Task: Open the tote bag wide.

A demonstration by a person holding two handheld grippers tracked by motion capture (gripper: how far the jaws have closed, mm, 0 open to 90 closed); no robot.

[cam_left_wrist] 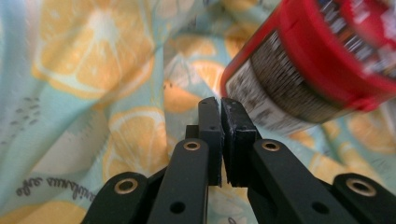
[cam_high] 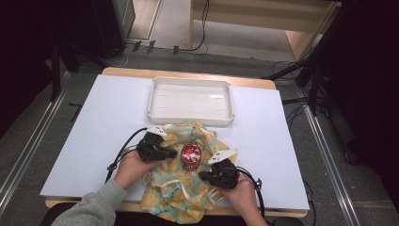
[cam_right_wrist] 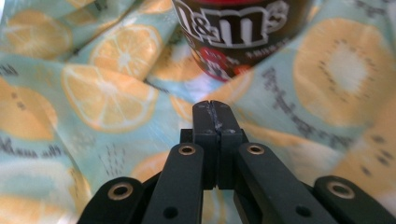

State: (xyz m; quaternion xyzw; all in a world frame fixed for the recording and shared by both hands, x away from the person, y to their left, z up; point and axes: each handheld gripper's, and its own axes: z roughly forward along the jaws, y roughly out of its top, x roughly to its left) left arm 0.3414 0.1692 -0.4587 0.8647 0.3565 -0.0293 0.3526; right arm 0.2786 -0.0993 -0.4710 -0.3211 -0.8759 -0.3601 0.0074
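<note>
A crumpled cloth, pale teal and printed with orange and lemon slices, lies at the lower centre of the high view, its near edge spilling over the table's front. On its upper middle stands a small red-lidded candy tub, upright, with a dark brown label. In the right gripper view the tub fills the top centre, the fabric rumpled beneath it.

Left gripper sits left of the red-lidded jar, jaws closed, empty. Right gripper sits at its near right, likewise closed.
</note>
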